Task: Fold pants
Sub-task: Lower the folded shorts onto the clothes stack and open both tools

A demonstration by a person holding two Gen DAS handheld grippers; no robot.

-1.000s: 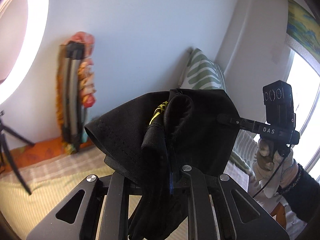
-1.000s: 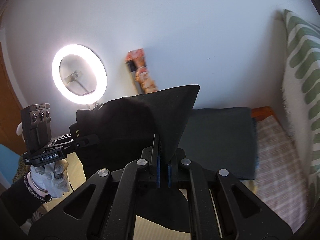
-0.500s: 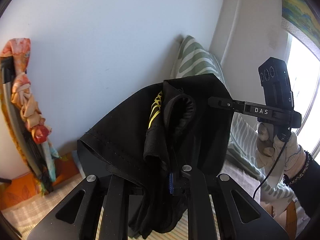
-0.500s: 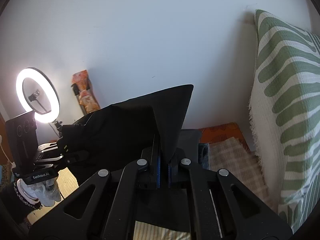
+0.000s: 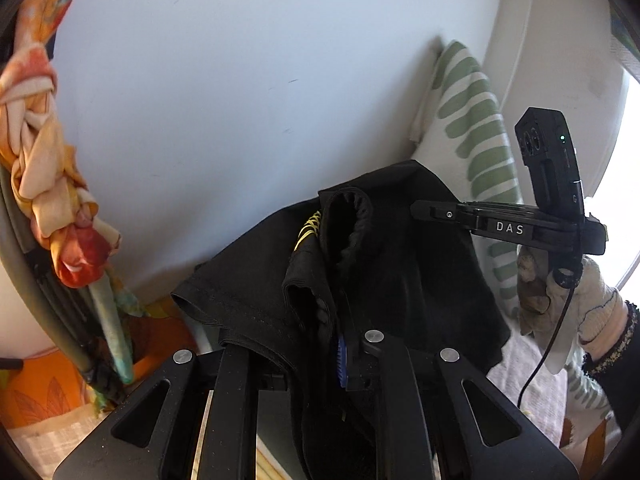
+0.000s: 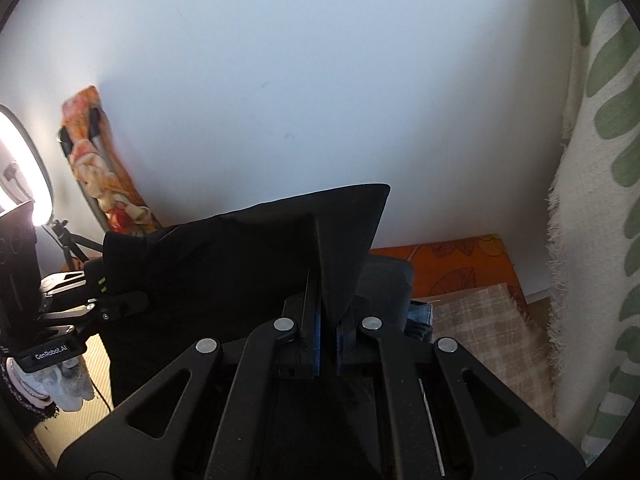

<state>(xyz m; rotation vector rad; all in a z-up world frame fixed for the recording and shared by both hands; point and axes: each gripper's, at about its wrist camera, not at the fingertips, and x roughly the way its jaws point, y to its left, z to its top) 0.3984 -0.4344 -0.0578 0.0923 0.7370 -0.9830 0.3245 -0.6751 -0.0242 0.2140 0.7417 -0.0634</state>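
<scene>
Black pants (image 5: 400,264) held aloft, bunched.
Clamped at both ends by left gripper (image 5: 340,360) and right gripper (image 6: 326,344), both angled downward.

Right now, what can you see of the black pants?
The black pants are lifted off the bed, bunched and draped, in soft matte fabric. A ribbed waistband with yellow stitching shows near the left gripper, which is shut on a thick gathered part. The right gripper pinches a flat corner that stands up in a point.

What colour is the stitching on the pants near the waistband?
Yellow stitching on the black pants, beside the bunched waistband; it shows best in the left wrist view.
</scene>
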